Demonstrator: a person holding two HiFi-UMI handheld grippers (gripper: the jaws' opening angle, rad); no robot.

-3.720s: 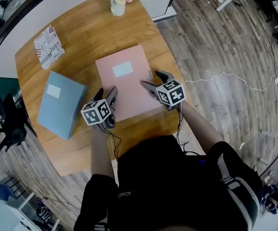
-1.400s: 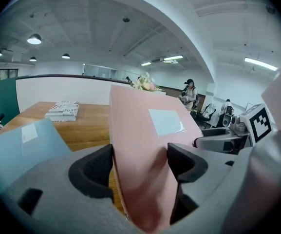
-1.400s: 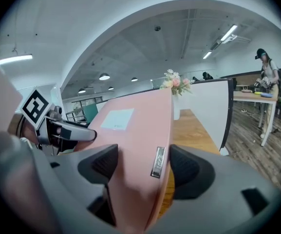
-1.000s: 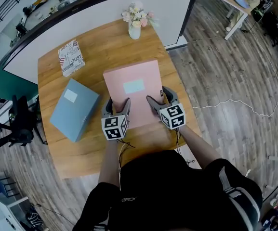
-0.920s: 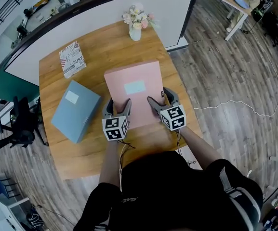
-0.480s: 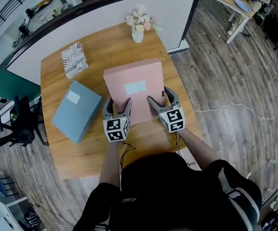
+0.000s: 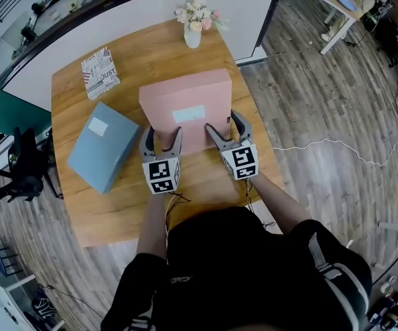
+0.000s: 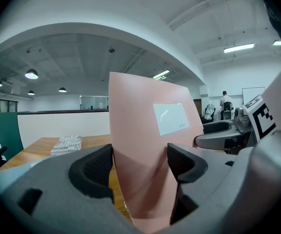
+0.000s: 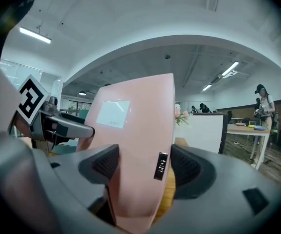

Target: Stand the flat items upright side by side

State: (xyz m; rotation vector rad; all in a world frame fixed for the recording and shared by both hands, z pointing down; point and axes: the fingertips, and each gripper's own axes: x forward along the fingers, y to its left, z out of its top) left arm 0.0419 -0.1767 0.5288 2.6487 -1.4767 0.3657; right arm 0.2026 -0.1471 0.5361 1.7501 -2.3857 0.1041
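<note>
A pink box file (image 7: 185, 105) with a pale label stands tilted up on its near edge at the middle of the wooden table (image 7: 205, 178). My left gripper (image 7: 161, 135) is shut on its near left corner and my right gripper (image 7: 221, 124) on its near right corner. In the left gripper view the pink box file (image 8: 145, 130) fills the gap of the left gripper (image 8: 139, 165). The right gripper view shows the same pink box file (image 9: 135, 126) wedged in the right gripper (image 9: 142, 167). A blue box file (image 7: 102, 145) lies flat to the left.
A small printed box (image 7: 100, 72) lies at the table's far left corner. A vase of flowers (image 7: 193, 29) stands at the far edge, before a white partition (image 7: 150, 5). Wooden floor and a cable lie to the right.
The pink box file's far edge has risen from lying flat to a steep tilt. Both grippers kept their hold on its near edge and drew slightly nearer.
</note>
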